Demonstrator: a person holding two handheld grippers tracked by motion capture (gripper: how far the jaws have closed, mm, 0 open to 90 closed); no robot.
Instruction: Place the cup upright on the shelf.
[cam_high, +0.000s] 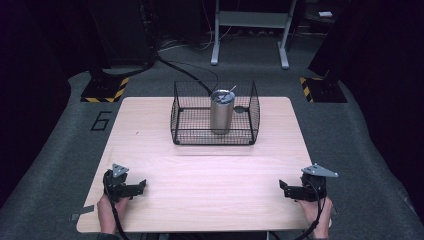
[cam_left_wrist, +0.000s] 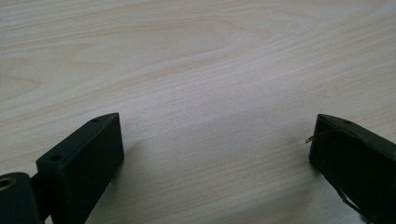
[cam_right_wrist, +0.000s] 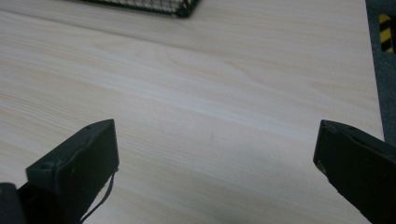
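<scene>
At the table's (cam_high: 200, 170) near edge, both tools, left (cam_high: 142, 186) and right (cam_high: 282, 187), are held spread and empty; the cup (cam_high: 222, 111) in the basket (cam_high: 177, 117) is untouched.

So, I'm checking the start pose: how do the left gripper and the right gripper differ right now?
The left gripper lies near the table's left front corner, pointing right; the right gripper lies near the right front corner, pointing left. Both are open, empty, and well short of the wire basket holding the steel tumbler.

Grey carpet floor (cam_high: 60, 150), dark surroundings, hazard-striped stand bases (cam_high: 105, 90), a grey frame (cam_high: 250, 30) behind the wooden table (cam_high: 200, 175)
</scene>
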